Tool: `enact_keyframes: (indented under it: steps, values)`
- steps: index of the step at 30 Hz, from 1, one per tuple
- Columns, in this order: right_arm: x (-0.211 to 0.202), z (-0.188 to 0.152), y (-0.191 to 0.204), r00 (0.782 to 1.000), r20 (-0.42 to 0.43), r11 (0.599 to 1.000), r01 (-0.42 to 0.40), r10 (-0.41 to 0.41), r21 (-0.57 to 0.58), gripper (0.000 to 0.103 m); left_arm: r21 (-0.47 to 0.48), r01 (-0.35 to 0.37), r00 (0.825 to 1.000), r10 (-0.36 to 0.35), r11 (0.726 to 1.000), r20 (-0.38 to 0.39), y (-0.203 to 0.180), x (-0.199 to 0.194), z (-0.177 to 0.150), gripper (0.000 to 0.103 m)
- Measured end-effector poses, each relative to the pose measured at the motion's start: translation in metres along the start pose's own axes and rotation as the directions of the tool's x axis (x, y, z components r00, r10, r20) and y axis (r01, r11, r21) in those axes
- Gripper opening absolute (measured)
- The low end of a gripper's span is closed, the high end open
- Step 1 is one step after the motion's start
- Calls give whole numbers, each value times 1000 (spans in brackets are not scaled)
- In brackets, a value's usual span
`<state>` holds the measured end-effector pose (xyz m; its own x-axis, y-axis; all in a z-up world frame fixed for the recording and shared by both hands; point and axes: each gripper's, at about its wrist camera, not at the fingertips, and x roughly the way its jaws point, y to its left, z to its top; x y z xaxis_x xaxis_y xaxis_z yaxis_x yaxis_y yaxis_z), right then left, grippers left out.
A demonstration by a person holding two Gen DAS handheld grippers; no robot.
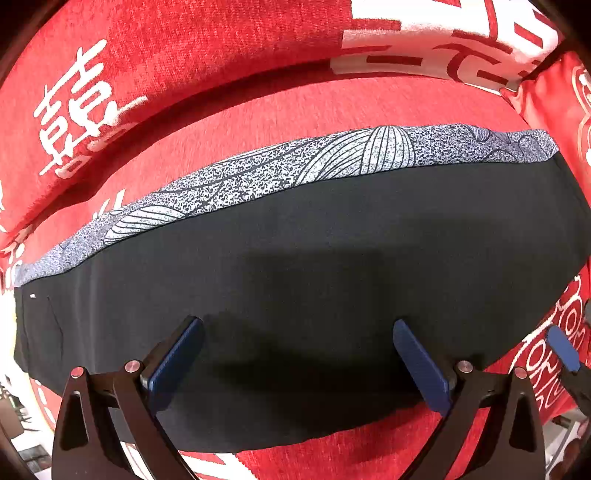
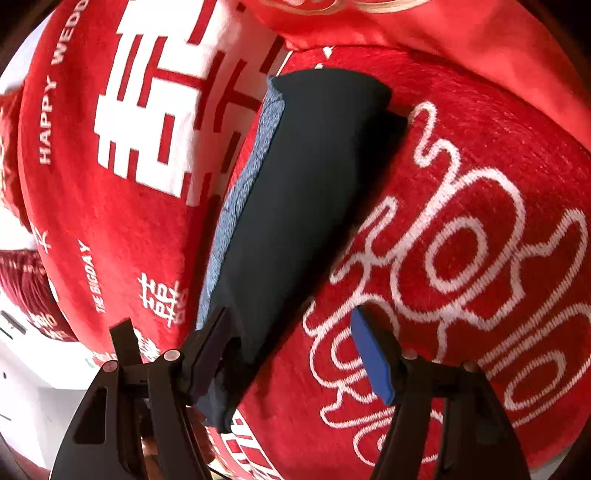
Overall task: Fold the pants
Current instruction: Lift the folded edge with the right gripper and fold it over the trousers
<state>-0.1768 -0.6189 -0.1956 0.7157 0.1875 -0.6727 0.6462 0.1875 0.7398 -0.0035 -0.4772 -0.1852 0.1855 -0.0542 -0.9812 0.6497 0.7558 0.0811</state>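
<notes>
Red sofa cover [image 1: 258, 110] with white lettering — folded black pants [image 1: 295, 258], long axis 9-to-3 o'clock. Left gripper [image 1: 297, 354] wide; right gripper [image 2: 295, 350] wide, holding nothing.

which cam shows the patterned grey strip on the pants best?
Left wrist. The patterned grey strip runs nearly the full frame width along the black pants' far edge, its leaf linework sharp. Right wrist shows it only as a narrow, foreshortened blue-grey sliver, pattern unreadable.

Home, likely bedroom: red wedding blanket [image 2: 110, 229], red pillow [image 2: 461, 33].
</notes>
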Motion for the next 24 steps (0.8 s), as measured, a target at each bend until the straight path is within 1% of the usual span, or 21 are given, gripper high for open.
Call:
enact_keyframes:
  steps: [6,8,11,14,15,16,17,18,19,20,22,24]
  values:
    - [2,12,-6,997,58,998,-52,50,24,71,1,2,1000,-2,1000,1,3,0,0,103]
    - [6,22,-4,993,91,997,-74,73,13,71,1,4,1000,-4,1000,2,4,0,0,103]
    - [15,36,3,989,121,996,-85,85,-3,71,-1,6,1000,-6,1000,0,5,-1,-1,103]
    - [25,45,8,987,130,995,-98,96,6,71,-1,8,1000,-8,1000,-2,6,-1,-1,103]
    - [28,47,9,988,121,995,-95,92,19,68,-2,7,1000,-7,1000,-3,7,-1,-1,103]
    - [30,49,9,991,110,996,-86,81,36,59,-3,7,1000,-7,1000,-5,8,-1,-1,103]
    - [32,52,7,993,93,995,-76,69,63,38,-4,6,1000,-6,1000,-7,9,-1,0,103]
    - [34,52,5,995,81,995,-57,51,79,25,-4,7,1000,-7,1000,-9,8,-1,0,103]
    - [35,52,1,997,70,995,-24,18,92,18,-6,7,1000,-7,1000,-10,8,-1,0,103]
    - [35,51,-4,998,64,994,-19,12,105,17,-9,9,1000,-9,1000,-12,9,-1,0,103]
    - [35,49,-8,998,65,992,-35,27,122,17,-13,12,1000,-12,1000,-15,11,-1,1,103]
    - [35,50,-5,998,64,994,-18,11,111,17,-21,17,1000,-17,1000,-24,13,-1,4,103]
